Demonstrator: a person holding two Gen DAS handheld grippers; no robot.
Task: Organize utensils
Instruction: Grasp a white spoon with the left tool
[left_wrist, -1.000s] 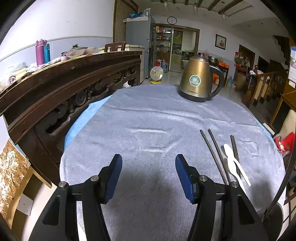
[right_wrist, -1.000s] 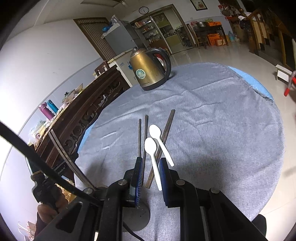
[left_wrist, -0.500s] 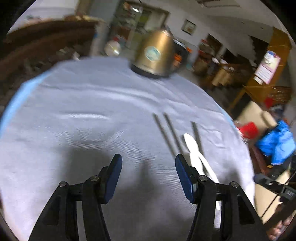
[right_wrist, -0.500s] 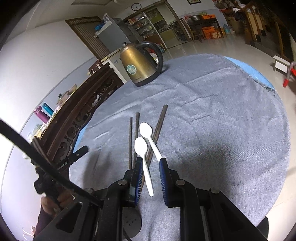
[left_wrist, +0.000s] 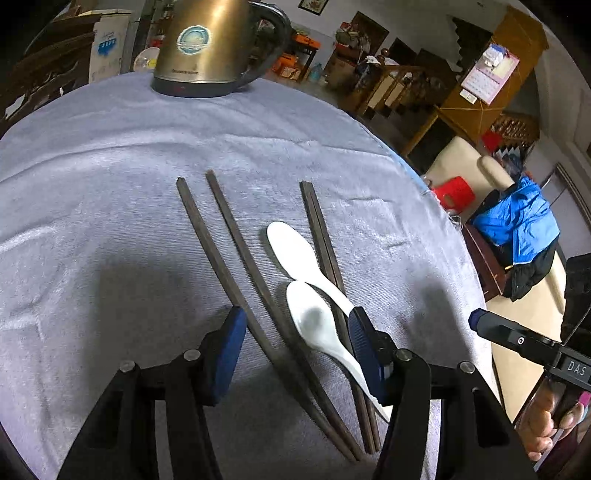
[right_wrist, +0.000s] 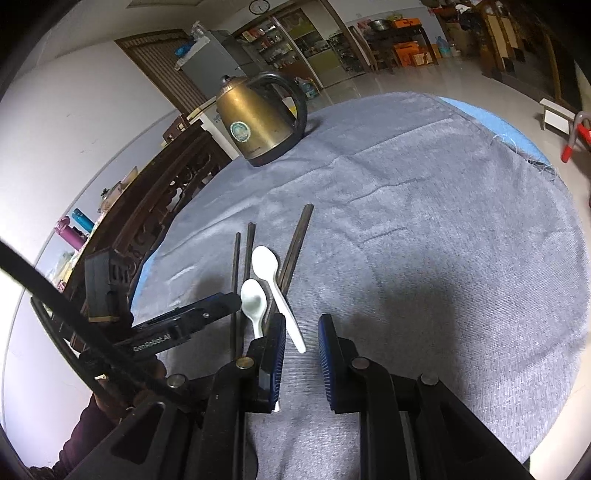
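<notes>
On the surface (left_wrist: 110, 166), draped in a grey cloth, four dark chopsticks lie near its near edge: a loose pair (left_wrist: 229, 258) splayed apart on the left and a tight pair (left_wrist: 321, 236) touching each other on the right. Two white spoons (left_wrist: 306, 280) lie between and across them, the farther one's handle crossing the tight pair, the nearer one lying bowl up. A brass-coloured kettle (left_wrist: 207, 48) stands well apart at the far side.

The left hand-held gripper (left_wrist: 295, 343) hangs just above the utensils, its jaws about half wide and closing slightly; a loose chopstick and the nearer spoon lie between them, but neither pad presses on anything. The right hand-held gripper (right_wrist: 301, 354) is narrow and holds nothing, poised just beside the farther spoon's handle end.

The spoons look like smooth, glossy plastic or ceramic: light, stiff, probably slippery, and possibly brittle if ceramic. The flat handle, near its middle, looks the best place to pinch. The chopsticks look stiff, light and thin; they would likely roll on the cloth, so a grip across the thicker squared end seems safest
</notes>
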